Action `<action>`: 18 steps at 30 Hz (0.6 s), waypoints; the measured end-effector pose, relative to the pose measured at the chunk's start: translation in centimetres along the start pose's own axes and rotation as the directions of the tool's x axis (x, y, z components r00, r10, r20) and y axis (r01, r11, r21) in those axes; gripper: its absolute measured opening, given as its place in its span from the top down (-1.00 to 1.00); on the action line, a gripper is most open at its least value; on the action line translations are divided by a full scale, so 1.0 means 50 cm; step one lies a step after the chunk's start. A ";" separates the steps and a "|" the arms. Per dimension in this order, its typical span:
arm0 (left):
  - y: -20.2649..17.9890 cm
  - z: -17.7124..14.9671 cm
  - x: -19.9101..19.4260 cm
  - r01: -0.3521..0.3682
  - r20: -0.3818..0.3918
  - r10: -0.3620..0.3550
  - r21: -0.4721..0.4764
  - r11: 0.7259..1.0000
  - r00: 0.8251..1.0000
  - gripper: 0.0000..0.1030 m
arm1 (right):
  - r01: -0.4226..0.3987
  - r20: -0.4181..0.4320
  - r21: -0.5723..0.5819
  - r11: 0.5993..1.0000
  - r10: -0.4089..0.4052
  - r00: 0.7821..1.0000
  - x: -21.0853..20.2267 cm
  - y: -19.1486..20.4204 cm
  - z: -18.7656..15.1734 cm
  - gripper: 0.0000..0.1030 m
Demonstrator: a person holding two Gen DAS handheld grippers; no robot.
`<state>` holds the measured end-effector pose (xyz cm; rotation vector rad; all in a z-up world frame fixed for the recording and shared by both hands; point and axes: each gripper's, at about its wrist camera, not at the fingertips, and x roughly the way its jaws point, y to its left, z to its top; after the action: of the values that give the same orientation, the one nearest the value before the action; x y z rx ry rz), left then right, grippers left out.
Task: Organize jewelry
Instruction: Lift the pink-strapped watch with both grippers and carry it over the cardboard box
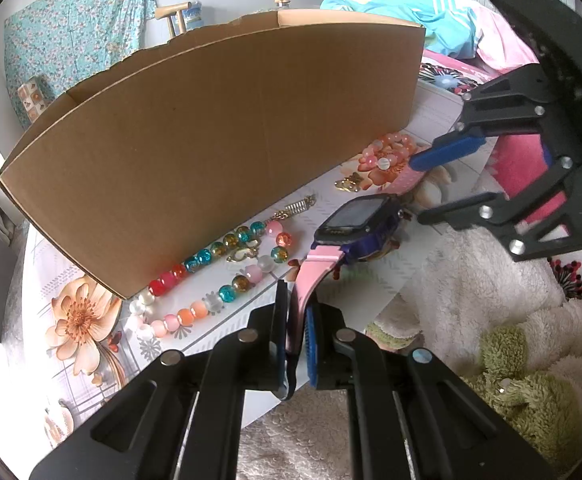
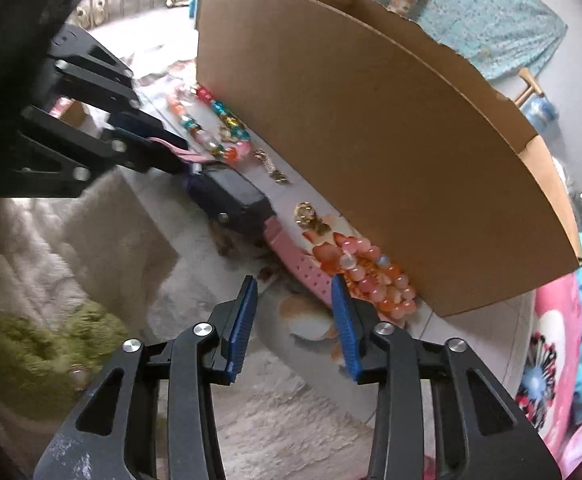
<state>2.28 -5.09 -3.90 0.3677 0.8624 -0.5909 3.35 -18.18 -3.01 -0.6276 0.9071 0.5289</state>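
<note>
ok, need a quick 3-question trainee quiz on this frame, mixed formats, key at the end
1. Multiple choice: what is the left gripper clamped on?
A. the multicoloured bead bracelet
B. the pink strap of the watch
C. the wall of the cardboard box

2. True or false: the right gripper is shut on the pile of pink beads.

3. Short answer: where does the loose jewelry lie in relation to the cardboard box?

Key:
1. B
2. False. Its jaws stand apart with nothing pinched; the free end of the strap and the pink beads lie just ahead of them.
3. Outside it, in a row on the floral surface along the foot of its near wall.
</note>
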 end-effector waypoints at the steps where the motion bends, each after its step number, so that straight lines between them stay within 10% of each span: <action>1: 0.000 0.000 0.000 0.000 0.000 0.000 0.000 1.000 1.000 0.86 | 0.003 0.007 0.005 1.000 -0.003 1.000 0.004 0.005 0.009 0.39; 10: -0.005 -0.002 0.002 -0.020 0.011 0.020 0.002 1.000 1.000 0.91 | 0.055 0.031 0.000 0.998 -0.055 0.998 0.025 0.018 0.055 0.92; 18: -0.006 0.010 -0.029 -0.046 0.051 0.047 -0.009 0.999 0.998 0.92 | 0.106 0.113 0.056 0.993 -0.111 0.987 -0.035 0.034 0.038 0.98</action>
<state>1.66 -5.13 -2.46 0.3632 0.8043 -0.5517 2.37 -15.97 -1.11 -0.5914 0.7702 0.4390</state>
